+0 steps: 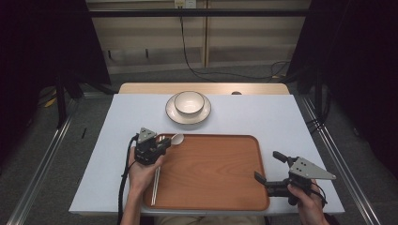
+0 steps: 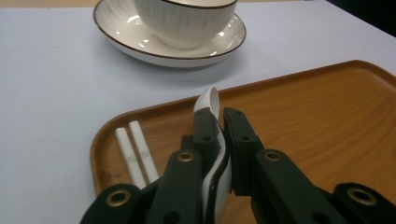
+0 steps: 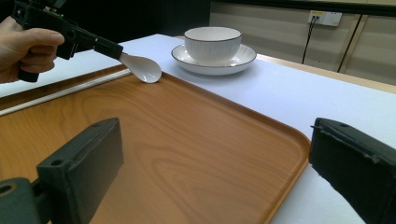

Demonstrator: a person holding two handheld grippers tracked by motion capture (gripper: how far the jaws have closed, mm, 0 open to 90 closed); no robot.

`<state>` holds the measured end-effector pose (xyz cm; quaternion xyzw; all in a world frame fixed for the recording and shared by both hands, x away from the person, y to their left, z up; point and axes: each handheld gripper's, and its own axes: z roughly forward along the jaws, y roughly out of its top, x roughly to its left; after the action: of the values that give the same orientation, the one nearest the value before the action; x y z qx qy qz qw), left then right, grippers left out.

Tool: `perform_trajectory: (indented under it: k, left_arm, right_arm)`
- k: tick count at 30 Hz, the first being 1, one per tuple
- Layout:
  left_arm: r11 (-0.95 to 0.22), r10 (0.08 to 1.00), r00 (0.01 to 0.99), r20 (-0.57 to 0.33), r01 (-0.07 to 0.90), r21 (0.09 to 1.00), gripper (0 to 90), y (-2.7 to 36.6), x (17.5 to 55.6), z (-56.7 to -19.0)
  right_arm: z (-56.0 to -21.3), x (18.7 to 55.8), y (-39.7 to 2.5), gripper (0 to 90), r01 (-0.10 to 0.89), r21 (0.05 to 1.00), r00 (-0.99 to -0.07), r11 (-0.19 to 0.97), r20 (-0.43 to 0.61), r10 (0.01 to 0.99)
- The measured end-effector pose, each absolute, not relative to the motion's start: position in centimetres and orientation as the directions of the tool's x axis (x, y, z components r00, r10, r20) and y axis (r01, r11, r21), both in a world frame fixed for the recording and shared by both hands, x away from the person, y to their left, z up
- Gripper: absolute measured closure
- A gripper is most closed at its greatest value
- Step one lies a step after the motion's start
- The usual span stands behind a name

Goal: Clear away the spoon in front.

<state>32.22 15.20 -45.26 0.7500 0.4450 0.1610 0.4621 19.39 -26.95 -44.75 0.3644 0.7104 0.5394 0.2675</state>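
— Where is the spoon (image 1: 177, 138) from where you stand?

— At the far left corner of the wooden tray (image 1: 220, 187). The left gripper (image 1: 163, 145) has its handle; the white bowl of the spoon sticks out past the fingertips, over the tray's far rim.

— Are the fingers actually on it?

— Yes. In the left gripper view the two black fingers (image 2: 205, 128) are closed on the spoon (image 2: 208, 101) handle, which runs edge-on between them, pressed against the left one, and the pale tip rises just beyond their ends. From the right gripper's camera the spoon (image 3: 142, 68) hangs tilted down from the left gripper (image 3: 112, 49), its bowl low over the tray's (image 3: 187, 154) edge. I cannot tell whether it touches the wood.

— And the chopsticks?

— A white pair (image 1: 156, 180) lies along the tray's left side, just beside the gripped handle and partly under the person's left hand (image 1: 141, 176). In the left gripper view the chopsticks (image 2: 135, 151) sit flat just left of the fingers.

— The other gripper?

— The right gripper (image 1: 268, 167) sits at the tray's near right corner, fingers spread wide with nothing between them, well apart from the spoon.

— What is beyond the tray?

— A white bowl (image 1: 189, 102) stands on a saucer (image 1: 174, 115) on the white desk (image 1: 263, 117), just past the tray's far edge, near the spoon.
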Motion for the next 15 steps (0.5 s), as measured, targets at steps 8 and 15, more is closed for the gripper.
perform_trajectory:
  k: [8,15]
  left_arm:
    - [-0.209,0.825,0.544,-0.151,0.543,0.813,84.2,15.3,31.6,-45.4]
    - [-0.222,0.838,0.527,-0.140,0.564,0.795,83.3,15.3,31.1,-46.2]
  right_arm:
    - [-44.7,19.4,-26.9,2.9,0.226,0.963,-0.595,0.149,0.016,0.804]
    - [-44.7,19.4,-26.9,2.9,0.232,0.960,-0.596,0.155,0.014,0.803]
